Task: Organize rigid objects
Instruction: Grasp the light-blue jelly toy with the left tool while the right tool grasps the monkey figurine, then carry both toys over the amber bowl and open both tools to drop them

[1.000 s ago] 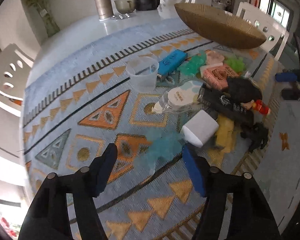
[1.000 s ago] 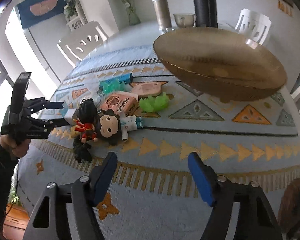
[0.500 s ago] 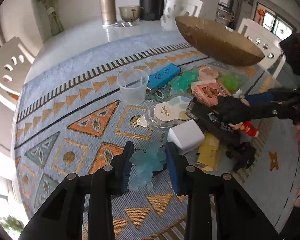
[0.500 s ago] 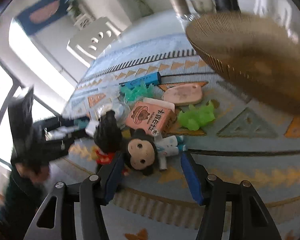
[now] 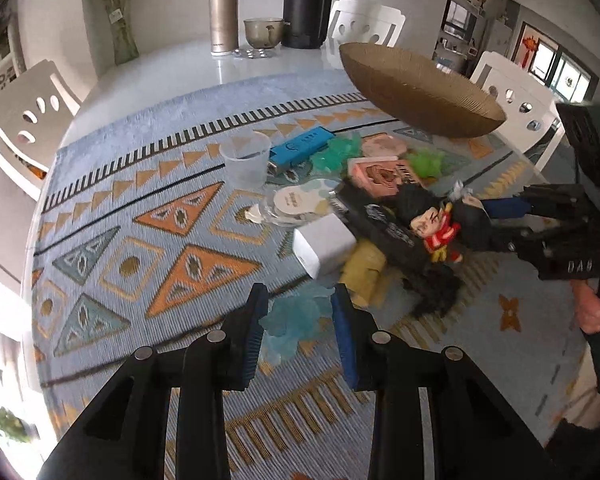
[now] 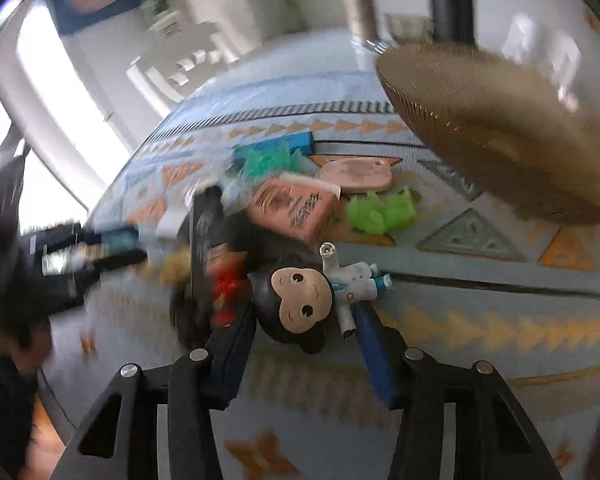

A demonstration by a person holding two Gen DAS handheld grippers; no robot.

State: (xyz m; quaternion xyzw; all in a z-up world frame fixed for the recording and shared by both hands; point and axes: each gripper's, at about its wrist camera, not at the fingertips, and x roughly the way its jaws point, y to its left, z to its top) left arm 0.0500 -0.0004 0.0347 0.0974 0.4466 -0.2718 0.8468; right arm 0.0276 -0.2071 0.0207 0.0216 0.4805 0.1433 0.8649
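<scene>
A pile of small objects lies on the patterned mat: a clear cup [image 5: 246,158], a blue box [image 5: 302,144], a white block [image 5: 324,245], a pink carton [image 5: 382,172], a black-haired figure in red [image 5: 436,228]. My left gripper [image 5: 298,314] has its jaws partly closed around a pale blue translucent toy [image 5: 296,318] on the mat; I cannot tell if the pads touch it. My right gripper [image 6: 306,320] is open, its fingers on either side of a monkey figure [image 6: 300,300]. It also shows in the left wrist view [image 5: 508,216]. A wide woven bowl [image 5: 416,88] stands behind the pile.
A green spiky toy [image 6: 380,210], a teal spiky toy [image 6: 270,160] and a pink oval tag [image 6: 360,176] lie beside the carton. A steel flask [image 5: 223,18], a small bowl [image 5: 264,32] and a black cylinder [image 5: 308,2] stand at the table's far side. White chairs surround the table.
My left gripper has narrowed and come down around the pale blue toy. My right gripper has moved left and forward to straddle the monkey figure, and its view is blurred by motion.
</scene>
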